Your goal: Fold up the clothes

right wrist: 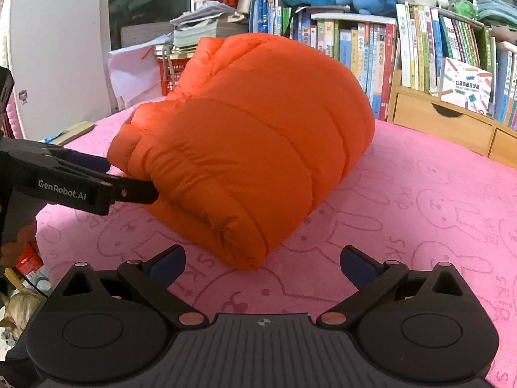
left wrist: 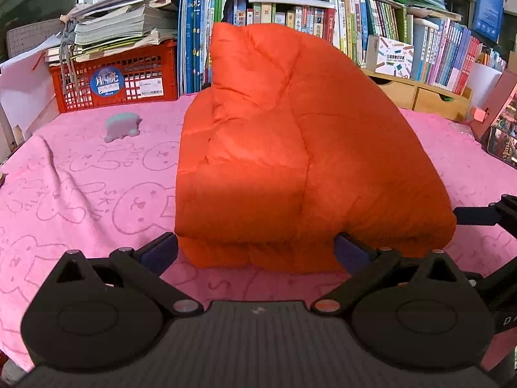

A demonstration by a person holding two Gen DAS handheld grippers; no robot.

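Note:
A puffy orange jacket (left wrist: 290, 148) lies folded into a thick bundle on the pink bunny-print cloth (left wrist: 80, 194). My left gripper (left wrist: 257, 250) is open wide, and the bundle's near edge sits between its blue-padded fingers (left wrist: 161, 249). From the right wrist view, the same jacket (right wrist: 252, 148) shows its rolled corner just ahead of my open right gripper (right wrist: 263, 266), which holds nothing. There the left gripper (right wrist: 126, 176) comes in from the left, its fingers against the bundle's side. One right finger (left wrist: 478, 215) shows at the left view's right edge.
A red crate (left wrist: 113, 77) piled with papers stands at the back left. Rows of books (left wrist: 387, 26) and a wooden drawer unit (left wrist: 420, 93) line the back. A small grey-green toy (left wrist: 122, 126) lies on the cloth. A phone (left wrist: 502, 145) stands at the right.

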